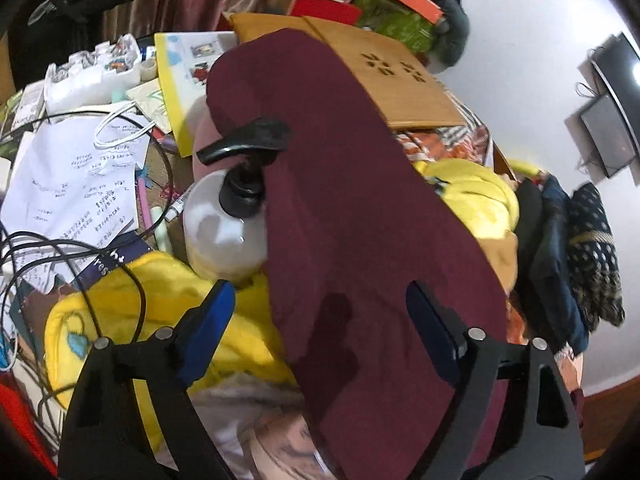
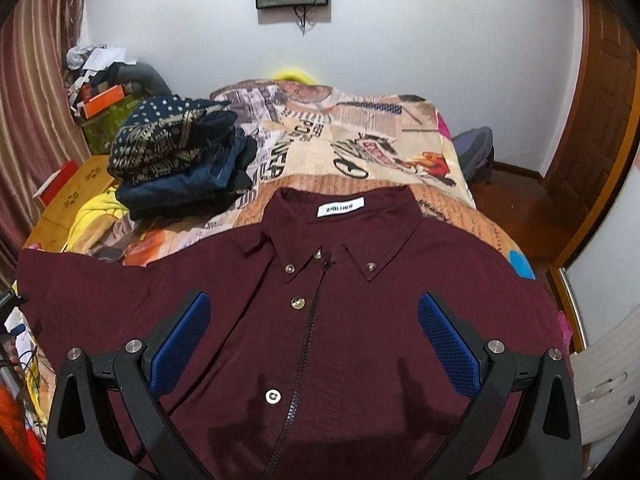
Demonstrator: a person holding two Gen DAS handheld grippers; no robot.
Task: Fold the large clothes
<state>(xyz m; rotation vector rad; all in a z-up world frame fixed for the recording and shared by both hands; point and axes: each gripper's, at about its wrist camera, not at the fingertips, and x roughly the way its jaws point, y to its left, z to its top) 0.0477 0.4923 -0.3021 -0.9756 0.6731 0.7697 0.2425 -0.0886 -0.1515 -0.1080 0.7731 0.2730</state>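
The maroon shirt point(image 2: 360, 320) lay flat on the bed point(image 2: 360, 140), folded clothes point(image 2: 180, 160) at ten o'clock. Both claws, left gripper point(image 1: 320, 320) and right gripper point(image 2: 316, 332), gaped wide, grasping nothing.

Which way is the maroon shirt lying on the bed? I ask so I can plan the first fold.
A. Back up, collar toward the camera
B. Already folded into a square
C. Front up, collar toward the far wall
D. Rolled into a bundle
C: in the right wrist view the maroon shirt lies spread flat with its buttons and placket facing up and the collar label at the far end.
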